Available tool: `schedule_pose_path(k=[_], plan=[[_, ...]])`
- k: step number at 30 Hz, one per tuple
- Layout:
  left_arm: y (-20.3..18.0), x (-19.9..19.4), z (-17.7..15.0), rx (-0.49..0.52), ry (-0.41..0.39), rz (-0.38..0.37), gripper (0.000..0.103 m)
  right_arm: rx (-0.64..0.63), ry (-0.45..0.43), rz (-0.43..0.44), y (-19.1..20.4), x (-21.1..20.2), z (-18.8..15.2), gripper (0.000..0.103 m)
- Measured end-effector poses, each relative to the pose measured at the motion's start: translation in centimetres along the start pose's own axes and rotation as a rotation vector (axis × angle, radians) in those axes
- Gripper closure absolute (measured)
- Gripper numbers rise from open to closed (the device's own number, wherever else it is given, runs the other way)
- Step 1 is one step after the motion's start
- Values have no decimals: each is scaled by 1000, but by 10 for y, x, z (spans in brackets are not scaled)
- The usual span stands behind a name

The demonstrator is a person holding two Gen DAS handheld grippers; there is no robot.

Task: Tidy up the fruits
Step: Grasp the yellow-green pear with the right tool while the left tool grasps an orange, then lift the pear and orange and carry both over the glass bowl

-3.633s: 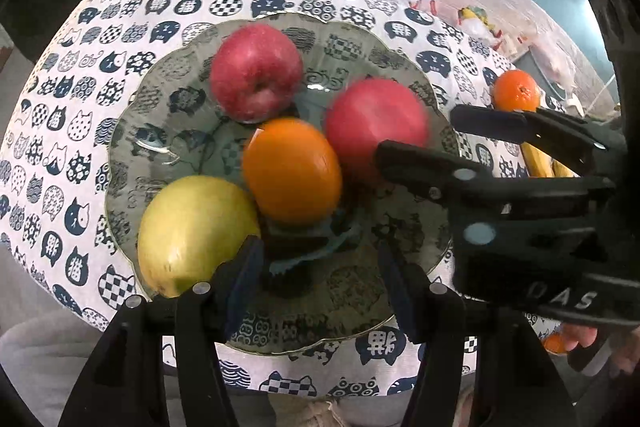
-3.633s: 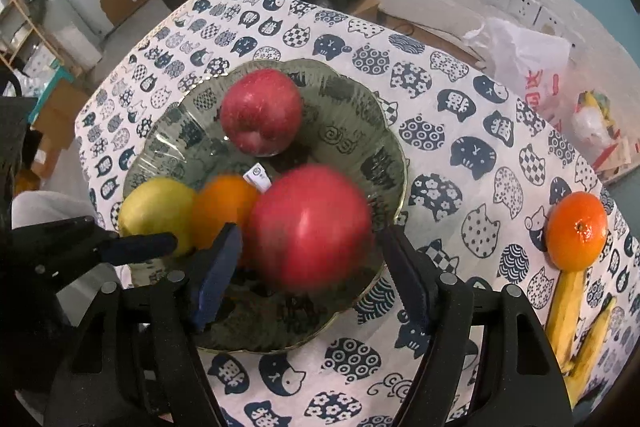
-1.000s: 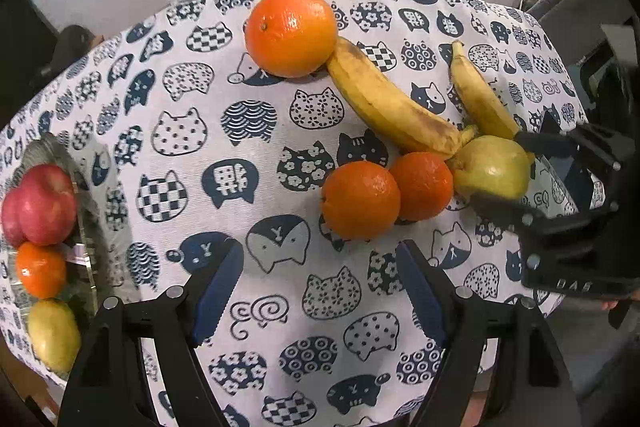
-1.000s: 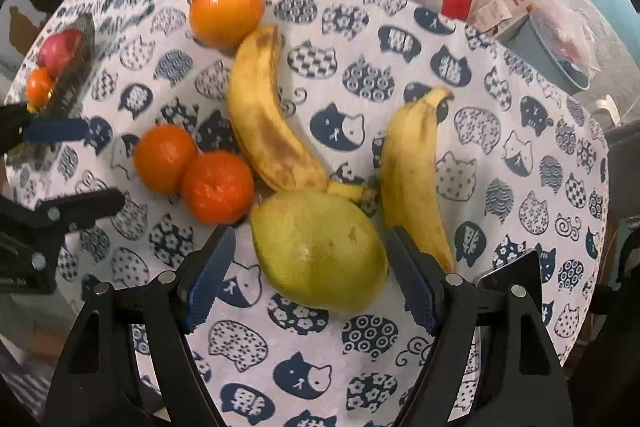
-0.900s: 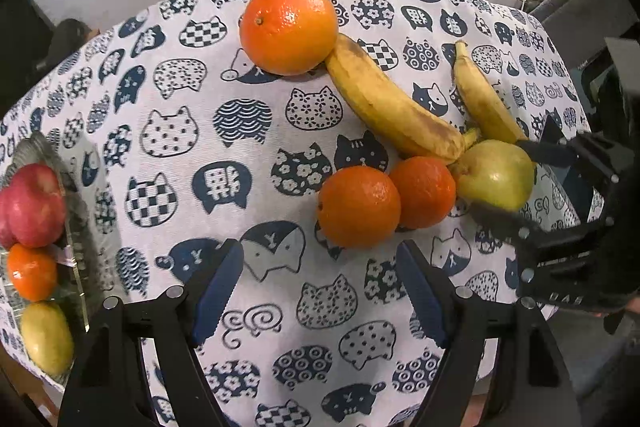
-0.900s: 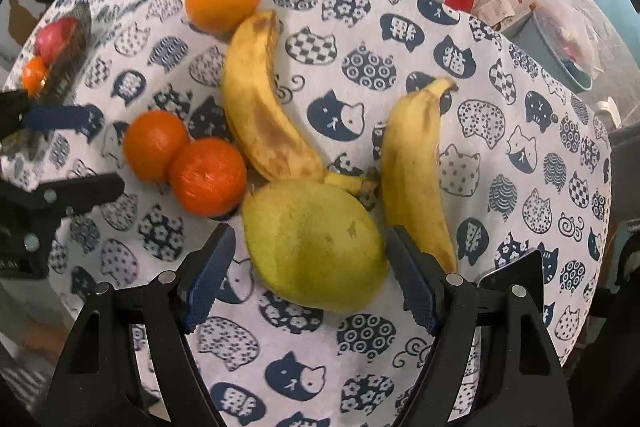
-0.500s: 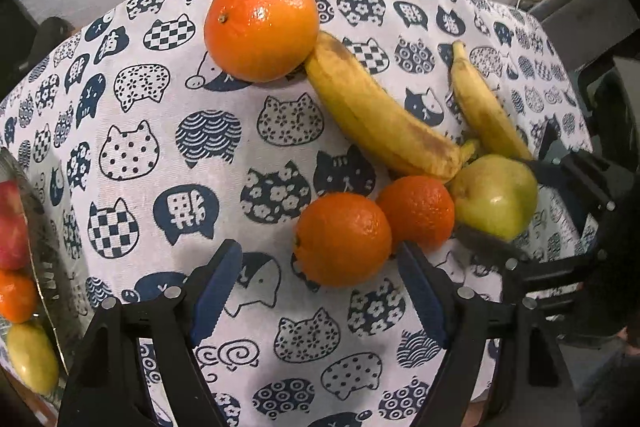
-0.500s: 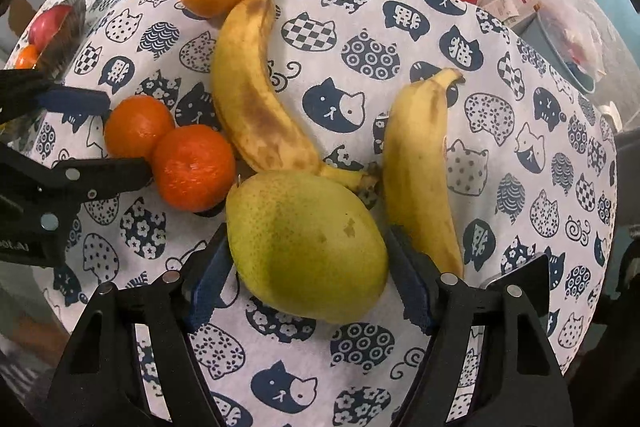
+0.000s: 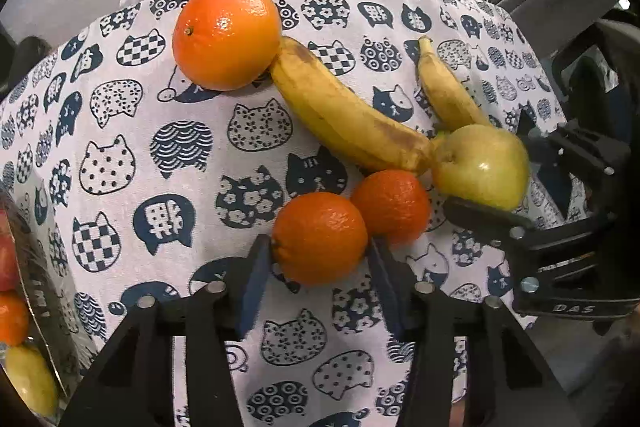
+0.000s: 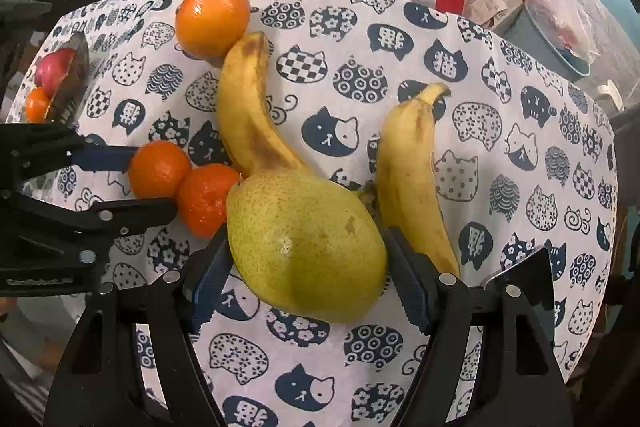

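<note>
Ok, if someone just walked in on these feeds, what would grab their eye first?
Probably the big green pear filling the right gripper, whose pads sit against both its sides. Next, the left gripper, whose jaws have just been closing, clamps a small tangerine beside its twin. Behind them, a large orange touches a spotted banana on the cat-print tablecloth.

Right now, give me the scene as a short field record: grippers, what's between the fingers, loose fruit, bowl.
left gripper: jaws have just been closing, pads against a small orange
right gripper: pads at the sides of the green pear; contact not certain
fruit loose on cloth: second small orange touching the first, large orange, long banana, short banana
glass bowl: at the left edge, holds a red apple and other fruit
surface: cat-print tablecloth
</note>
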State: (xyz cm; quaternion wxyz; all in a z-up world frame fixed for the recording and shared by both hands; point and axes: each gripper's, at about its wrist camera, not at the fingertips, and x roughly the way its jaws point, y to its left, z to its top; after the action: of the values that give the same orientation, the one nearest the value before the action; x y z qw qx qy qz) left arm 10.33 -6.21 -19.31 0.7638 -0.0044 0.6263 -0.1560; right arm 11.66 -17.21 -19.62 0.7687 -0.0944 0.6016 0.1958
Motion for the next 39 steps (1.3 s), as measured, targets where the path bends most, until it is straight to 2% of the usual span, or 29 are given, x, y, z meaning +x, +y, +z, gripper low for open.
schedule_pose_path(k=[3,9,20,39], plan=[[3,-2,-1,-2,-6,-11,54,-2,-8,-4,2,-3,3,29],[8,-12,-8,1,-32,15,55,1,-35,-7,8,-13,2,29],[9,-54,-19,-7,-124,54,55,-13,-106,9,25,-32,11,29],[52,-126,-61,-96,-256,108,55,-90,-205,90,98,-62,43,29]])
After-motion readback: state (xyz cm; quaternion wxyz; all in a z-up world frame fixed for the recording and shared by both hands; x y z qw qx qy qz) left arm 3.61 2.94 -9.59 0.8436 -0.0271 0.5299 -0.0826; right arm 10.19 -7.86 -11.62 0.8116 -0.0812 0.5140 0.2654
